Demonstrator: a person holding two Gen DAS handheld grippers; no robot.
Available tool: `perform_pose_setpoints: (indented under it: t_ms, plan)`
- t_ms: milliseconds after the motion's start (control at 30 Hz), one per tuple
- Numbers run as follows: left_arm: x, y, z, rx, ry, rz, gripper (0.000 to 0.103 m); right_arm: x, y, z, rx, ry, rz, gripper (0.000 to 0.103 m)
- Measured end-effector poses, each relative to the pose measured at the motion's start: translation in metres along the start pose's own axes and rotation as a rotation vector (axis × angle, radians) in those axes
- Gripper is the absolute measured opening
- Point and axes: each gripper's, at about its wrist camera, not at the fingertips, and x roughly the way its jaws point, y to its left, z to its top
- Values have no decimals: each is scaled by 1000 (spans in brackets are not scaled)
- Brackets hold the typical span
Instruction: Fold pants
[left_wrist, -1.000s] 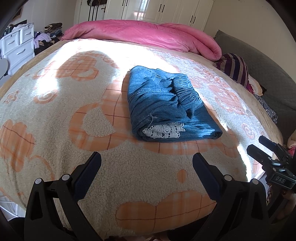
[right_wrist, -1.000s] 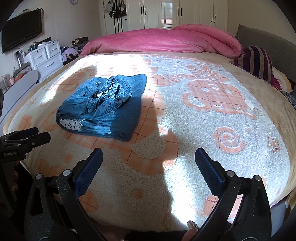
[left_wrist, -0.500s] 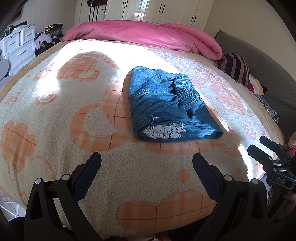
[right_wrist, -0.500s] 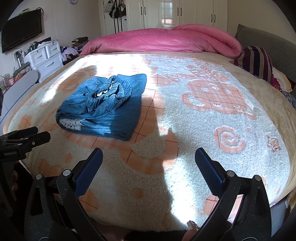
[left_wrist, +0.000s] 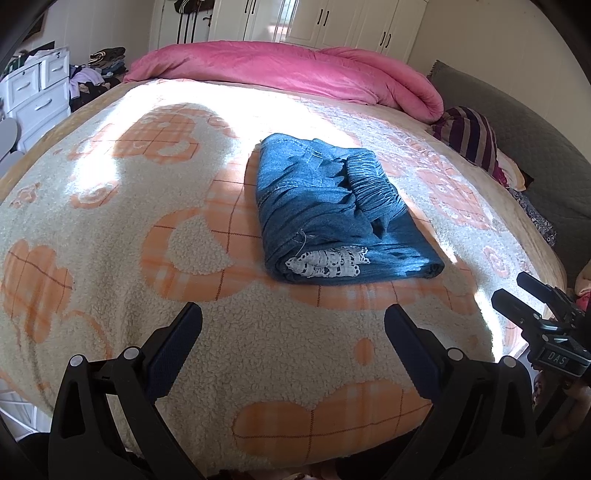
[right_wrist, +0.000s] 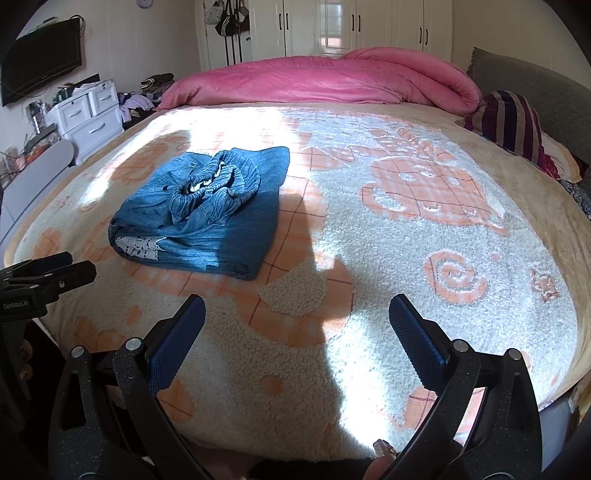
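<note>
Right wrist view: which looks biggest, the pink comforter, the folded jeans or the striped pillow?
1. pink comforter
2. folded jeans, though nearness to the camera flatters them
3. striped pillow, partly hidden at the edge

Legible markings

White letters "DAS" on a small plate on the black plastic right gripper (left_wrist: 532, 299); the pale label on the black plastic left gripper (right_wrist: 48, 267) is too blurred to read.

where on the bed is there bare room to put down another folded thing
Bare blanket lies between the folded pants and the striped pillow, and also in front of the pants toward both open grippers, left gripper and right gripper. The far edge is crowded by the pink duvet.
</note>
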Motion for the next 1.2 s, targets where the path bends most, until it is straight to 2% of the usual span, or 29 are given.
perform_pose_setpoints:
  t_ms: [333,533,667,733,867,1000,1133,1200]
  plan:
    - [0,-3,0,12,1,-14,99,0,-1,0,2,3,-3,94]
    - [2,-5,0,22,10,-3,99,0,-2,0,5,5,-7,94]
    - [-1,-3,5,24,-8,31,99,1,-6,-1,11,14,-18,94]
    - [-5,1,8,17,-29,56,99,3,-11,-2,18,17,-27,94]
    - [-13,28,32,-43,-47,47,99,8,-31,1,46,24,-67,94]
    - [-4,95,81,-117,-20,121,99,21,-89,14,114,39,-144,94]
    - [30,167,125,-142,8,304,99,46,-180,27,270,79,-241,94]
    - [54,200,143,-159,41,359,99,64,-233,36,355,101,-314,94]
